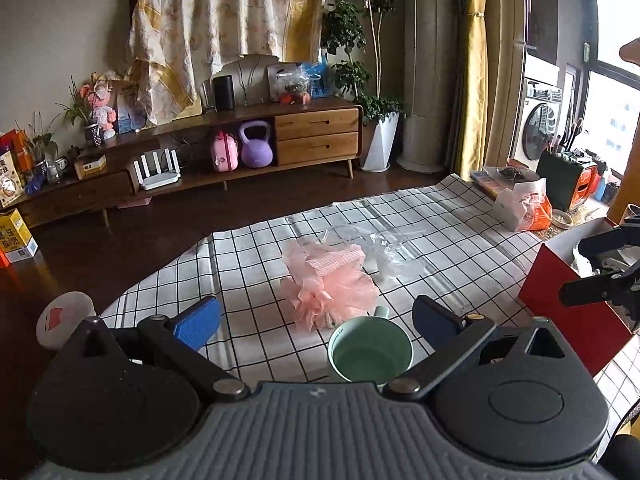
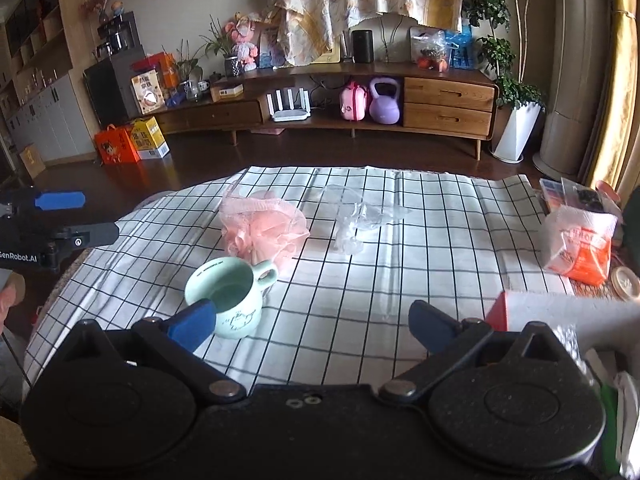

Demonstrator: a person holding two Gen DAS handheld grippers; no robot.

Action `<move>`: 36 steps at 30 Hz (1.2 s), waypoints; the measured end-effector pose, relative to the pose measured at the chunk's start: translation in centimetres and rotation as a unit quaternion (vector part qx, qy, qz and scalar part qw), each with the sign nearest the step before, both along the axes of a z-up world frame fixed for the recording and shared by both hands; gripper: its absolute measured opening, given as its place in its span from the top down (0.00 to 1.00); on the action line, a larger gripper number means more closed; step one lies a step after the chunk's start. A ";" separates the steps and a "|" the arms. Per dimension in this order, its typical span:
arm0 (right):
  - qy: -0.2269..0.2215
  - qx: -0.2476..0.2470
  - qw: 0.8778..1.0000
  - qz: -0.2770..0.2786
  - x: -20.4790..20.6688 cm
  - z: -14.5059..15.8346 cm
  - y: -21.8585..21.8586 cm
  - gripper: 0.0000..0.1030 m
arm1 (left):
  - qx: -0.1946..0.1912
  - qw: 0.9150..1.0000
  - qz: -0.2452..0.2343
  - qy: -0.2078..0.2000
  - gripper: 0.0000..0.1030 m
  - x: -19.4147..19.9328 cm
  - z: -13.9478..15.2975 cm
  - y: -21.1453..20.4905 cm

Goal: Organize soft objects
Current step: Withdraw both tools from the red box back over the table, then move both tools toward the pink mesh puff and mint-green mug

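Observation:
A pink mesh bath pouf (image 1: pixel 330 284) (image 2: pixel 262 226) lies mid-table on the checked cloth (image 1: pixel 460 220) (image 2: pixel 440 240), with a pink net piece draped over its far side. Crumpled clear plastic wrap (image 1: pixel 390 248) (image 2: pixel 360 220) lies to its right. A mint green mug (image 1: pixel 370 350) (image 2: pixel 228 296) stands just in front of the pouf. My left gripper (image 1: pixel 318 322) is open above the mug, short of the pouf, holding nothing. My right gripper (image 2: pixel 314 324) is open over bare cloth, right of the mug, also empty. Each gripper shows at the edge of the other's view.
A red box (image 1: pixel 576 292) (image 2: pixel 498 312) stands at the table's right edge. An orange and white plastic bag (image 1: pixel 526 208) (image 2: pixel 580 242) and other clutter sit at the far right. Beyond the table are dark floor and a wooden TV cabinet (image 1: pixel 280 140) (image 2: pixel 400 108).

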State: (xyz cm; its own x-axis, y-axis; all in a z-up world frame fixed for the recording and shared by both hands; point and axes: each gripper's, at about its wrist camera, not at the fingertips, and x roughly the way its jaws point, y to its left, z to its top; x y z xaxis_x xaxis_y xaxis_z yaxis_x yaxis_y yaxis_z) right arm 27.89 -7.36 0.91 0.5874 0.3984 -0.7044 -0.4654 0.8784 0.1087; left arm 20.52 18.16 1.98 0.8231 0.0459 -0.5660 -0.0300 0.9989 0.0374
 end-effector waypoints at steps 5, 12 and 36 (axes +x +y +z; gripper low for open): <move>0.000 -0.023 1.000 -0.006 4.0 -1.1 1.8 0.01 | -0.002 1.000 -0.016 0.013 0.00 3.7 -1.2 1.3; 0.013 -0.032 0.999 0.000 9.5 -4.0 2.9 0.04 | -0.029 0.999 -0.025 0.028 0.00 9.0 -3.5 2.0; 0.014 -0.049 0.999 0.010 19.4 -14.7 7.4 0.26 | -0.073 0.985 0.004 0.154 0.00 23.2 -12.0 1.9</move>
State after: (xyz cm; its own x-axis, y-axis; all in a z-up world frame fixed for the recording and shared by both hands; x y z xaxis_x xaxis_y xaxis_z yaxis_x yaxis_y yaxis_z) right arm 47.31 0.00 -13.77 0.5604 0.3384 -0.7560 -0.4806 0.8762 0.0359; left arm 43.73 20.03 -10.01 0.6116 -0.0487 -0.7897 -0.0464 0.9942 -0.0973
